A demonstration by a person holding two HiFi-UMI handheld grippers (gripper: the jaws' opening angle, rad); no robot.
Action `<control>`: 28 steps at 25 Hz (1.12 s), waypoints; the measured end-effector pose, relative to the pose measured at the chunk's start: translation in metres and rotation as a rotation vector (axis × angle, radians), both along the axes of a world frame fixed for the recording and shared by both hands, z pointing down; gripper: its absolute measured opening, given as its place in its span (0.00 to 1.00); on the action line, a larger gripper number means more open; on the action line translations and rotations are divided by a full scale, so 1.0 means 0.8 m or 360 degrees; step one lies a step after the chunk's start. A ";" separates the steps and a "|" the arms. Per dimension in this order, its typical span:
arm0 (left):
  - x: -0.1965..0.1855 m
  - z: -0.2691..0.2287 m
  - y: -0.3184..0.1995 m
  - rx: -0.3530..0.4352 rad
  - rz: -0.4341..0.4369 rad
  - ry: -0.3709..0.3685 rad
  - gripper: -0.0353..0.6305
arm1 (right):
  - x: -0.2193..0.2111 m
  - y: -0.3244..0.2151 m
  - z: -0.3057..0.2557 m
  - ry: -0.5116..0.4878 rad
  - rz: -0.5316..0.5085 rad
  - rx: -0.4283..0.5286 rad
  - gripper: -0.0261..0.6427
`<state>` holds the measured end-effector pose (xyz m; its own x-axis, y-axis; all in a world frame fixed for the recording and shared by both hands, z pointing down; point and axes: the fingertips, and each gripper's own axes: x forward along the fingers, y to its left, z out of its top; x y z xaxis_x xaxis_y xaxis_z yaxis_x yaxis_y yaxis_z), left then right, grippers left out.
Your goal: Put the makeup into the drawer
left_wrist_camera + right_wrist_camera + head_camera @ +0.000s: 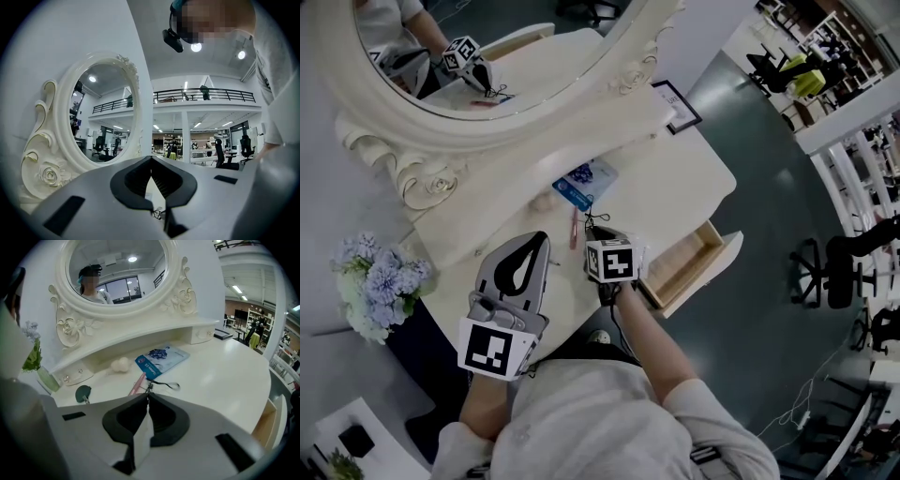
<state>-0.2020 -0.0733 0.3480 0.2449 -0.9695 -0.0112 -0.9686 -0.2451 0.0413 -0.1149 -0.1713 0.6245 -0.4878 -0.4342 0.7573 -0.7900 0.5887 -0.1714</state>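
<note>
**Lifting the little looped tool clear for the drawer**

My right gripper point(148, 397) points steeply down at the cream vanity tabletop point(225, 376). Its jaws are drawn almost together at the tips, and they appear to pinch the near end of the small black wire-looped makeup tool point(165, 385). That tool lies on the tabletop, just beside the slim pink makeup stick point(137, 383) and on the near side of the blue sachet point(163, 359). The open wooden-lined drawer point(692, 261) waits off to my right, well apart from it. My left gripper point(151, 160) is held level, its jaws closed on nothing.

The hold is thin and right at the tips, so I judge a slow, straight lift is best. I should watch that the loops neither swing nor slip out, and keep clear of the pink stick. Then I carry low across to the drawer and part the jaws only once the tool is over its floor
</note>
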 end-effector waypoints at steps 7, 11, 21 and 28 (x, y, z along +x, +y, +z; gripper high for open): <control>0.015 0.006 -0.003 -0.0039 0.0052 -0.0007 0.07 | 0.014 -0.001 -0.030 -0.0042 -0.0015 0.0172 0.08; 0.022 -0.008 -0.010 0.0052 0.0061 0.0024 0.07 | 0.024 0.003 -0.060 -0.0189 0.0042 0.0207 0.08; 0.051 -0.011 -0.020 0.0067 0.0141 0.0002 0.07 | 0.058 0.013 -0.129 -0.0443 0.0094 0.0341 0.08; 0.079 -0.017 -0.024 0.0096 0.0211 -0.0003 0.07 | 0.092 0.015 -0.143 -0.0490 0.0152 0.0403 0.08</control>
<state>-0.1392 -0.0928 0.3345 0.3707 -0.9263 -0.0677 -0.9277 -0.3728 0.0209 -0.0409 -0.1595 0.5100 -0.6233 -0.6424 0.4459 -0.7777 0.5689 -0.2675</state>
